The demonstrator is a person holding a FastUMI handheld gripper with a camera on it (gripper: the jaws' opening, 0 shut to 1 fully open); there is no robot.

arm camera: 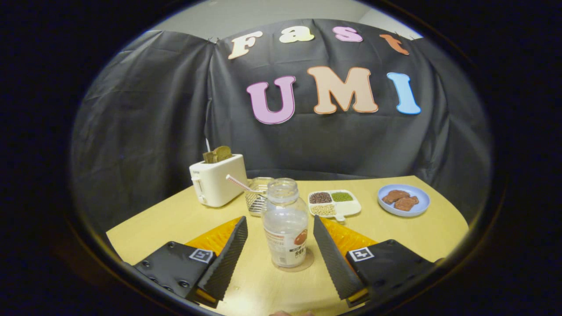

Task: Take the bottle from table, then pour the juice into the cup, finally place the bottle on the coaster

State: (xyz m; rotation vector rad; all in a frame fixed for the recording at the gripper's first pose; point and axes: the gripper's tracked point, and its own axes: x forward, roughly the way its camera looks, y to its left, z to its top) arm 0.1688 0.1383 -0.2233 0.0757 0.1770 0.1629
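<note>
Bottle (286, 224) is standing upright on the coaster (307, 262), lid off and seemingly empty, so I am judging the pour done and the placing nearly finished. Backing straight out along the table (417, 237) without tilting is what I am aiming for, so neither side clips it. My fingers (281, 245) are spread wide, one on each side of the bottle, both clear of it and holding nothing. Cup (259, 197) with straw (237, 183) is sitting just beyond.

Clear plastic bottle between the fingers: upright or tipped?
Upright: the clear plastic bottle stands on a round coaster, uncapped mouth upward; open gripper apart from it.
</note>
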